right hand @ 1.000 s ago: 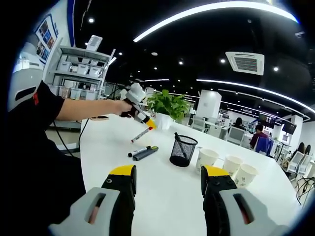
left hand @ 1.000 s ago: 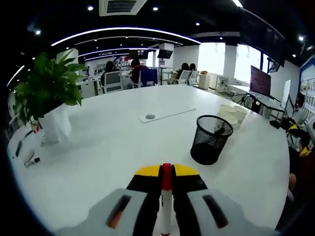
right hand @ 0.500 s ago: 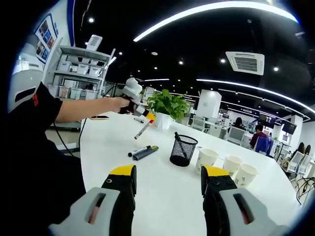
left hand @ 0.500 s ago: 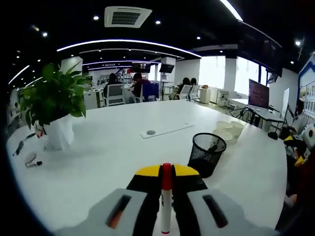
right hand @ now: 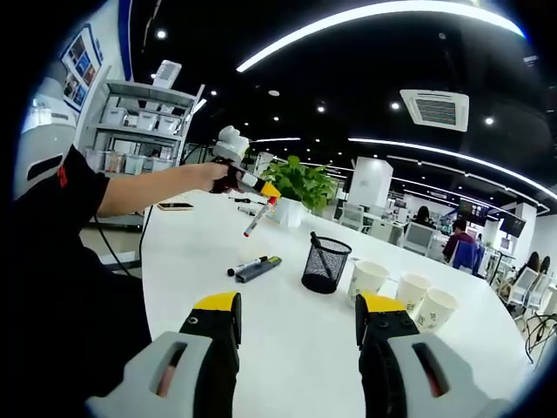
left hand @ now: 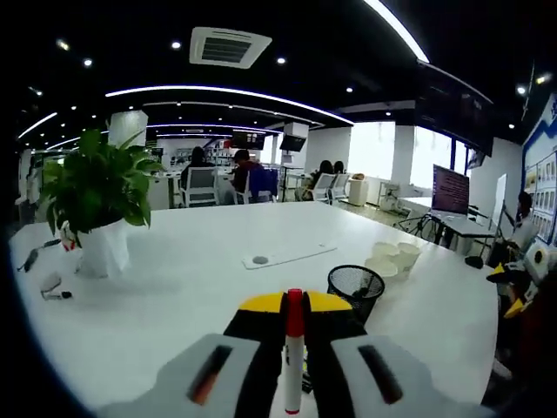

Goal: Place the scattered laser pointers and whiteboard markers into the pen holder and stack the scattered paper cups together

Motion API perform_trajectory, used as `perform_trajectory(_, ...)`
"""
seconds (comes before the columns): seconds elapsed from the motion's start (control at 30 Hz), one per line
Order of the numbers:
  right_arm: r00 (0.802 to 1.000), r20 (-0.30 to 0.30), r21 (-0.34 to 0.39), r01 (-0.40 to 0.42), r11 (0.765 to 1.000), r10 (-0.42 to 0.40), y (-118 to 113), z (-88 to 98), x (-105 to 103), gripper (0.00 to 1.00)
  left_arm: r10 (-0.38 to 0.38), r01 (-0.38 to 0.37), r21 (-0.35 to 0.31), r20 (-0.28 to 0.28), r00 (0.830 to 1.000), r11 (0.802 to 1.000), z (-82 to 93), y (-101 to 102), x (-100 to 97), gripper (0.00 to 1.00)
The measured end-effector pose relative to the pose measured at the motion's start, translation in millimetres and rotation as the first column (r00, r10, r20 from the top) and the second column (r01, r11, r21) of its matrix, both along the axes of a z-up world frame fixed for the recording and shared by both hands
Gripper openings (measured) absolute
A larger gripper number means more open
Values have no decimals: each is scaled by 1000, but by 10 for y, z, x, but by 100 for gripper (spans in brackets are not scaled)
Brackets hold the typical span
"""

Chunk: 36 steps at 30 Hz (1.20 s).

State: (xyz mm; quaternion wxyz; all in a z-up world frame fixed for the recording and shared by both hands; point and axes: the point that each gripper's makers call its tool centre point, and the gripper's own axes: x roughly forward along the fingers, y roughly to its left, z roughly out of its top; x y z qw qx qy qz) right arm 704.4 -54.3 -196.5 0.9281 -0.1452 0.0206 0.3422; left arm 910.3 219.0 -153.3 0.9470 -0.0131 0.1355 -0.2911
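My left gripper point(left hand: 293, 348) is shut on a white whiteboard marker with a red cap point(left hand: 293, 347), held well above the table; in the right gripper view that left gripper point(right hand: 266, 193) hangs high at the left with the marker point(right hand: 255, 219) pointing down. The black mesh pen holder point(left hand: 356, 291) point(right hand: 325, 265) stands on the white table with one dark pen in it. Three paper cups point(right hand: 400, 291) point(left hand: 391, 258) stand apart beside it. A black marker point(right hand: 244, 266) and a dark laser pointer point(right hand: 258, 271) lie left of the holder. My right gripper point(right hand: 298, 324) stands open with nothing in it.
A potted green plant point(left hand: 98, 202) point(right hand: 298, 193) stands at the table's far side. Small items point(left hand: 50, 286) lie by the plant. A flat cable hatch point(left hand: 287, 255) sits mid-table point(left hand: 191, 287). A person's arm point(right hand: 144, 193) reaches from the left; people sit at desks behind.
My left gripper has lifted higher with the marker, so the holder and cups look smaller and lower in its view. The right gripper has stayed still.
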Motion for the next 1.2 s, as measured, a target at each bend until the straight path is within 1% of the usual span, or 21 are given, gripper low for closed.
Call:
perform_trajectory(0.07, 1000, 1, 0, -1, 1000, 1, 7, 4, -2, 55, -1, 1, 0, 1, 1000, 1000, 3, -1, -7, 10)
perform_trajectory(0.13, 1000, 3, -3, -5, 1000, 5, 29, 15, -10, 55, -2, 2, -17, 10, 1000, 1000, 50, 1, -39, 10)
perform_trajectory(0.4, 1000, 2, -4, -7, 1000, 7, 42, 3, -14, 55, 6, -6, -8, 24, 1000, 1000, 72, 20, -96, 10)
perform_trajectory(0.5, 1000, -2, -7, -10, 1000, 10, 49, -13, -10, 55, 0, 1, -22, 61, 998, 1000, 174, -4, -132, 10)
perform_trajectory(0.6, 1000, -1, -5, -11, 1000, 11, 54, -8, -13, 55, -2, 8, -66, 81, 997, 998, 286, -25, -162, 10)
perform_trajectory(0.67, 1000, -2, -7, -11, 1000, 11, 55, -10, -12, 55, -12, 19, -78, 91, 996, 997, 343, -42, -184, 10)
perform_trajectory(0.8, 1000, -2, -6, -12, 1000, 12, 62, -12, -13, 55, -8, 17, -69, 132, 991, 997, 415, -40, -189, 10)
perform_trajectory(0.87, 1000, -2, -6, -13, 1000, 13, 62, -12, -14, 55, -6, 15, -67, 137, 991, 998, 422, -35, -186, 10)
perform_trajectory(0.9, 1000, -3, -6, -15, 1000, 15, 66, -17, -15, 55, 3, 6, -56, 146, 989, 998, 432, -16, -177, 10)
perform_trajectory(1.0, 1000, -4, -7, -15, 1000, 15, 67, -21, -15, 55, -1, 9, -56, 142, 990, 998, 432, -17, -178, 10)
perform_trajectory(1.03, 1000, -5, -5, -14, 1000, 14, 67, -27, -12, 55, -10, 21, -71, 152, 988, 997, 454, -30, -197, 10)
perform_trajectory(1.07, 1000, -6, -6, -13, 1000, 13, 67, -31, -9, 55, -28, 39, -68, 163, 986, 997, 467, -64, -227, 10)
perform_trajectory(1.2, 1000, -5, -5, -16, 1000, 16, 78, -26, -18, 55, -36, 46, -49, 187, 982, 998, 509, -93, -251, 10)
